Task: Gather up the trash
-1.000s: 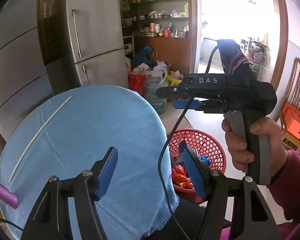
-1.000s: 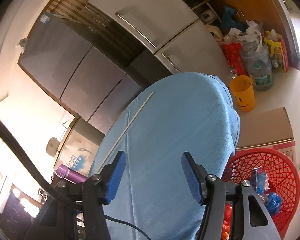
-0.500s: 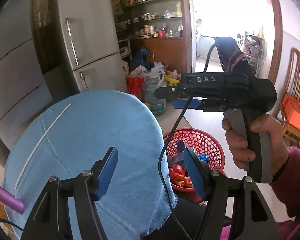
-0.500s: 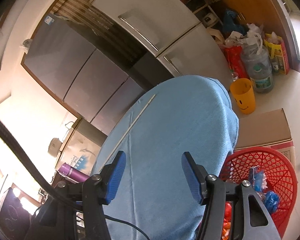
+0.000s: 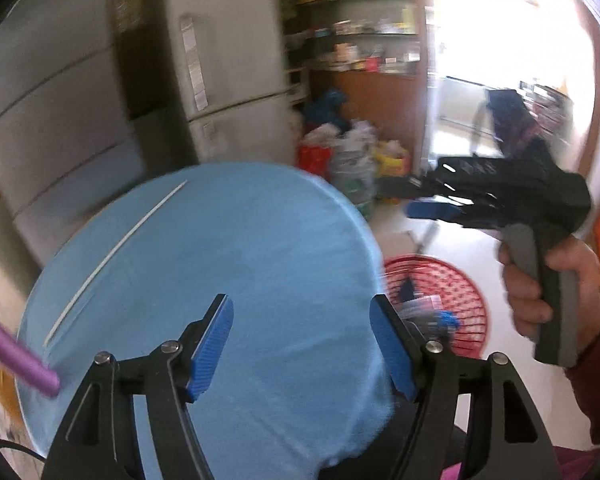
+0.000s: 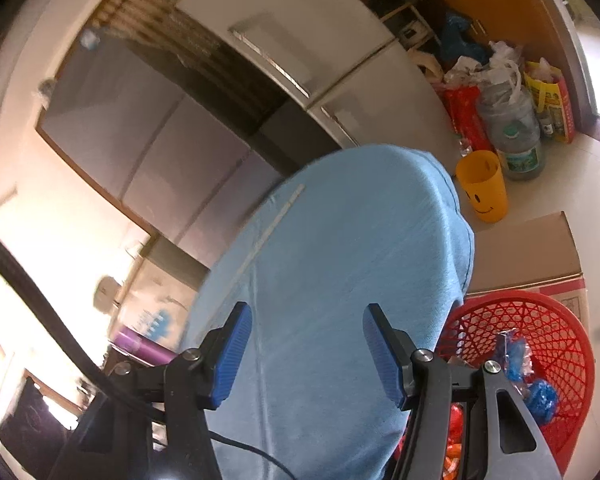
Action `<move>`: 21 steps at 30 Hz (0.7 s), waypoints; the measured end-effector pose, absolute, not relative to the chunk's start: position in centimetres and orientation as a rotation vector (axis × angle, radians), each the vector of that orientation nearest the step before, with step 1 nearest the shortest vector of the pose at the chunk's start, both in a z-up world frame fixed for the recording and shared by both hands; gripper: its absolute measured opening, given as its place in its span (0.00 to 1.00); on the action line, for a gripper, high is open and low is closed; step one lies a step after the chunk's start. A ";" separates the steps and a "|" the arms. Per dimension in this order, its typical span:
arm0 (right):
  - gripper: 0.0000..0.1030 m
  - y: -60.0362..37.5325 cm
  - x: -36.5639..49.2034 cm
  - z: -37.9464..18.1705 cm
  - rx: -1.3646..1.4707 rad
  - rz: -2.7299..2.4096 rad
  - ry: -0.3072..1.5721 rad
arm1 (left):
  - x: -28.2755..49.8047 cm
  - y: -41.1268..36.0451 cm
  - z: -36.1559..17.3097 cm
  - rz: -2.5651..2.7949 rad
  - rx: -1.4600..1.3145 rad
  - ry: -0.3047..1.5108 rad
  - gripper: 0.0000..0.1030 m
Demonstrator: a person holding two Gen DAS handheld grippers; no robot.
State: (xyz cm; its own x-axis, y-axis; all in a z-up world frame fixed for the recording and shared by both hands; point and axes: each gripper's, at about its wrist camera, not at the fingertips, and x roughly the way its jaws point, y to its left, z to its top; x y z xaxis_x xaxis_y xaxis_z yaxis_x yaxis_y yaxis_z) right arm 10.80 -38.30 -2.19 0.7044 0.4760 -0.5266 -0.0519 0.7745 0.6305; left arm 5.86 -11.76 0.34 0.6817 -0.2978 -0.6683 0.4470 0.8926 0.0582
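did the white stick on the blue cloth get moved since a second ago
No. The white stick lies along the same far-left part of the blue cloth, its far end near the cloth's edge as before. Only the camera's view has shifted.

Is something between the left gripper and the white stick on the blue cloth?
Nothing visible does. The left gripper is open and empty above bare blue cloth; the white stick lies ahead to its left. The purple bottle sits aside at the cloth's edge.

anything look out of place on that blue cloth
One thing: a thin white stick lies alone on the blue cloth, running diagonally near its far left edge. The other trash is already in the red basket.
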 end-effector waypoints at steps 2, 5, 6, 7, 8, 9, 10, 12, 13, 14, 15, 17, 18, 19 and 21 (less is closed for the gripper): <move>0.60 -36.3 12.3 -3.2 0.567 0.305 0.773 | 7.6 -9.6 -0.6 -0.359 0.176 0.741 0.69; 0.60 -32.9 14.4 -4.6 0.453 0.285 0.799 | 11.7 -5.2 -3.3 -0.179 0.099 0.803 0.74; 0.61 -31.5 15.3 -5.1 0.404 0.281 0.801 | 12.8 -4.2 -4.1 -0.132 0.088 0.811 0.74; 0.61 -30.1 16.0 -5.6 0.361 0.276 0.805 | 13.7 -3.3 -5.0 -0.090 0.087 0.817 0.74; 0.61 -29.1 16.7 -6.0 0.330 0.272 0.812 | 15.2 -2.2 -6.4 -0.027 0.103 0.827 0.74; 0.61 -27.8 17.8 -6.7 0.299 0.264 0.828 | 16.1 -1.8 -7.4 0.005 0.118 0.839 0.74; 0.61 -26.7 18.8 -7.4 0.285 0.259 0.845 | 17.3 -1.2 -8.8 0.038 0.132 0.867 0.74; 0.61 -24.8 20.5 -8.5 0.248 0.246 0.872 | 18.8 -0.2 -10.7 0.074 0.117 0.912 0.74; 0.61 -23.9 21.4 -9.0 0.228 0.235 0.882 | 19.4 0.4 -11.5 0.083 0.097 0.921 0.74; 0.61 -23.1 22.2 -9.4 0.214 0.227 0.889 | 19.9 0.7 -12.1 0.089 0.089 0.924 0.74; 0.61 -22.4 22.8 -9.8 0.200 0.213 0.894 | 20.5 1.0 -12.6 0.090 0.084 0.930 0.74; 0.61 -21.4 24.2 -10.9 0.166 0.181 0.907 | 21.6 1.6 -13.6 0.088 0.056 0.958 0.75; 0.61 -20.9 24.8 -11.5 0.149 0.169 0.917 | 22.2 2.1 -14.1 0.091 0.032 0.971 0.76; 0.61 -20.7 25.2 -11.9 0.139 0.161 0.926 | 22.4 2.6 -14.3 0.091 0.004 0.959 0.78; 0.63 -19.3 25.7 -11.9 0.075 0.128 0.888 | 23.1 3.6 -14.4 0.097 -0.025 0.959 0.79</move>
State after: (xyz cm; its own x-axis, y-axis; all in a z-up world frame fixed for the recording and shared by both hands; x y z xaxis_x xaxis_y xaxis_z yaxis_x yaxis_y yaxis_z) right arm 25.70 -19.30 -11.90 0.6240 0.1423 -0.7684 -0.0804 0.9898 0.1180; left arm 23.14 3.55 -14.39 0.5705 0.0717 -0.8181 -0.0938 0.9954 0.0218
